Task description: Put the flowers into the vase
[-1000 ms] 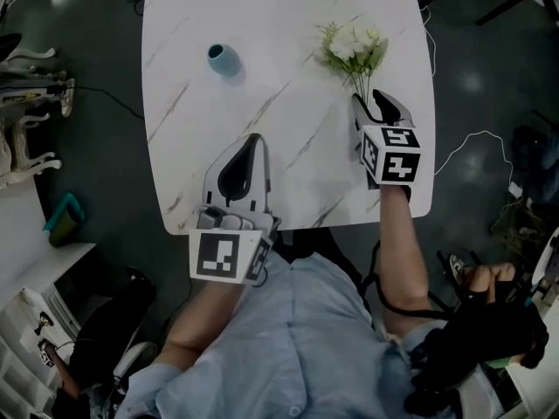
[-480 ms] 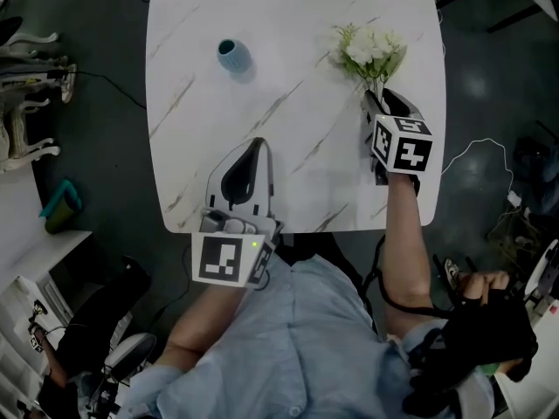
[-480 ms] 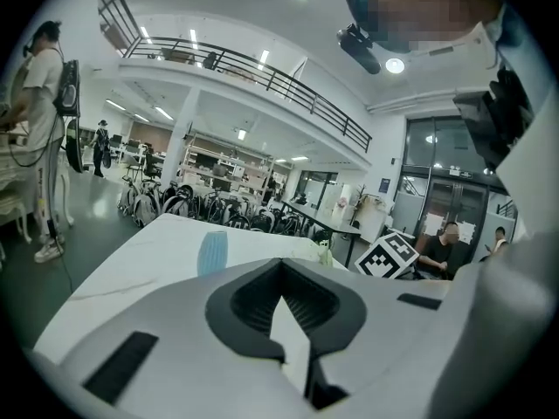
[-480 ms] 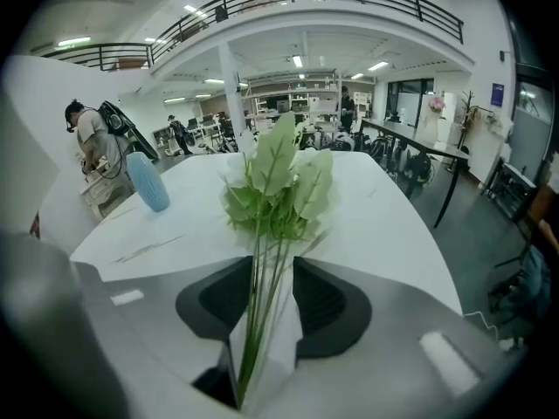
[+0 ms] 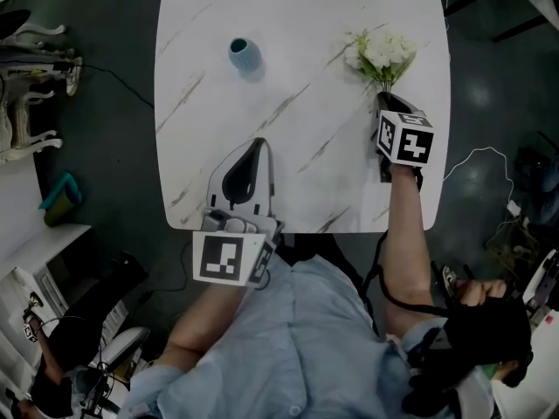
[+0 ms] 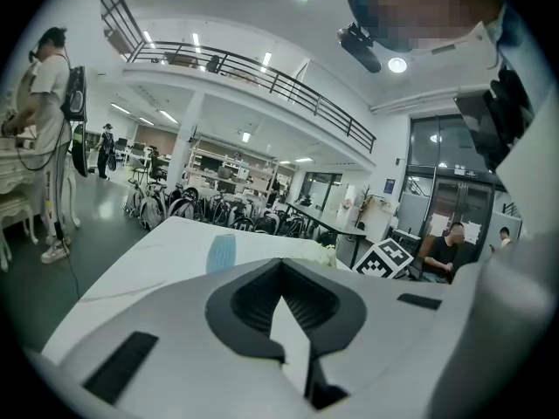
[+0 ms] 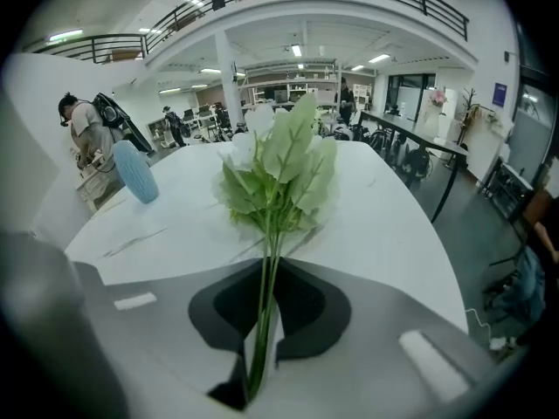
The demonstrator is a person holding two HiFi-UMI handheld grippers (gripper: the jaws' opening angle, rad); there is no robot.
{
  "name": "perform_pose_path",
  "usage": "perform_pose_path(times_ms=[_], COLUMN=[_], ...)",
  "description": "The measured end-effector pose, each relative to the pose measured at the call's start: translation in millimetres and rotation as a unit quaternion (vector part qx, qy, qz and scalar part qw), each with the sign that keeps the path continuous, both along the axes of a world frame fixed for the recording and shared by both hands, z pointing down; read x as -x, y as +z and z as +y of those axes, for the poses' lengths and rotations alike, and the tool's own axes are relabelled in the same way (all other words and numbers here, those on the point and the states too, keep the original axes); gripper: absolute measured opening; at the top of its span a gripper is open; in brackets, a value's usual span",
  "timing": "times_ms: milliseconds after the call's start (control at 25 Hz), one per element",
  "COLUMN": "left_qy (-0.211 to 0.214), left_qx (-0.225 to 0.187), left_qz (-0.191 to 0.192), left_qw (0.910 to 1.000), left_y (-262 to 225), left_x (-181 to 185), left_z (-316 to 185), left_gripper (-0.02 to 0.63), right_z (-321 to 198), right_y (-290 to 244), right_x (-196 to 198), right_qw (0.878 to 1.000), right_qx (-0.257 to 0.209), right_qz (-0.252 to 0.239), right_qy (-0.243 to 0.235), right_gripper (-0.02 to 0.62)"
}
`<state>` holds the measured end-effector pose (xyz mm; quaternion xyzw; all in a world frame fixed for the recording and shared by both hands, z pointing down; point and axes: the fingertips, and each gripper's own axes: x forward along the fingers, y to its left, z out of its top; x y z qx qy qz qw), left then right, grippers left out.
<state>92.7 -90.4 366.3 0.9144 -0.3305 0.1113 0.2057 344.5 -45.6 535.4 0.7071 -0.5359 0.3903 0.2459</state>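
Where it gaped before, right gripper [image 5: 383, 103] closing on flowers [image 5: 381, 52] | left gripper [image 5: 253, 145] closed, empty

Between the flowers [image 5: 382, 53] at the right edge and the blue vase [image 5: 245, 55] on the left, the marble tabletop [image 5: 306, 24] lies bare, so the way across is open. The left gripper [image 5: 256, 144], jaws together, rests over the near part, well apart from the vase and to the side of this way.
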Motion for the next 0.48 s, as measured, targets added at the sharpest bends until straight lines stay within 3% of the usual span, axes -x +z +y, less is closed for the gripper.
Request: perform_pose_path(times_ms=[480], left_qy=[-0.013], left_qx=[-0.030], left_qz=[0.013], left_qw=[0.9994], left_y=[-24.4], left_x=[19.7], left_z=[11.8], left_gripper=[0.005], right_z=[-9.1], right_y=[-52.1], right_x=[17.7], right_qw=[0.995], right_qx=[-0.097], right_qz=[-0.022], right_qy=[0.007], right_gripper=[0.005])
